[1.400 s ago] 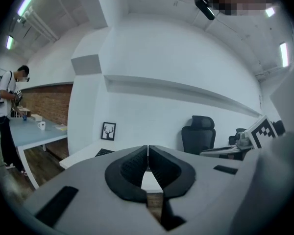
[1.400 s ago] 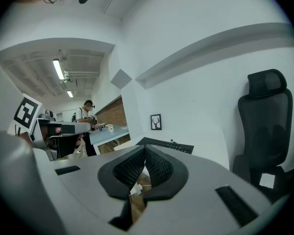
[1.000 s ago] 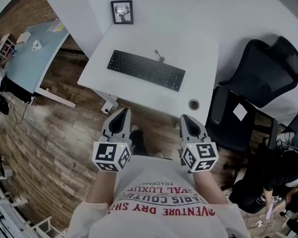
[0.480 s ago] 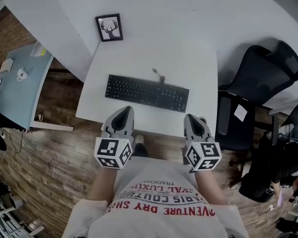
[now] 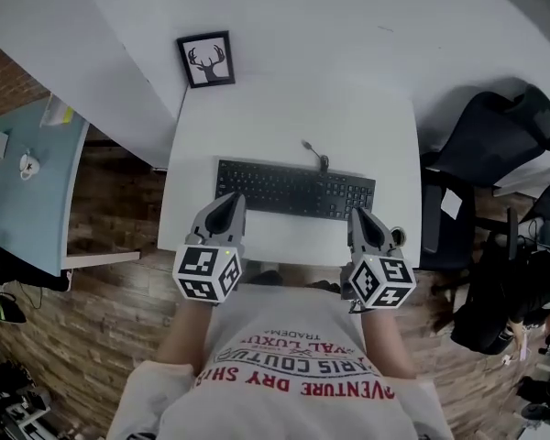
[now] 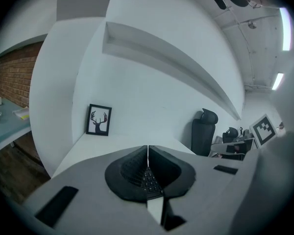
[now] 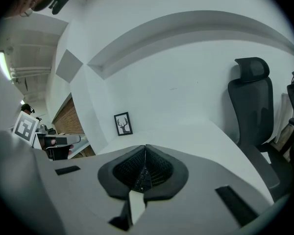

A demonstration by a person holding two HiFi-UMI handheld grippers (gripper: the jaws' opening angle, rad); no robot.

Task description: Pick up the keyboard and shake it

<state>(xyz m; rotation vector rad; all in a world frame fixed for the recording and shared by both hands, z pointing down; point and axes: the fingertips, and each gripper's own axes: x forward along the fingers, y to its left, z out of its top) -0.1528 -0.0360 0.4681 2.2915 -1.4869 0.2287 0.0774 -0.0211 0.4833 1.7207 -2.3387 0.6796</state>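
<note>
A black keyboard [image 5: 295,189] lies flat on the white desk [image 5: 293,117], its cable running off its far edge. My left gripper [image 5: 230,202] hovers over the keyboard's near left corner, jaws shut and empty. My right gripper [image 5: 359,214] hangs at the keyboard's near right end, also shut with nothing in it. In the left gripper view the shut jaws [image 6: 147,151] meet in a thin line, with keyboard keys [image 6: 150,182] showing below them. The right gripper view shows the same: jaws [image 7: 145,150] together and a few keys [image 7: 141,180] below.
A framed deer picture [image 5: 206,60] leans against the wall at the desk's far left corner. A black office chair [image 5: 495,140] stands right of the desk. A light blue table [image 5: 23,186] is at the left, over a wooden floor [image 5: 92,282].
Both grippers have come forward from over the floor to the desk's near edge, reaching the keyboard's two ends. The view has shifted so the desk sits closer. Jaws stayed shut.
</note>
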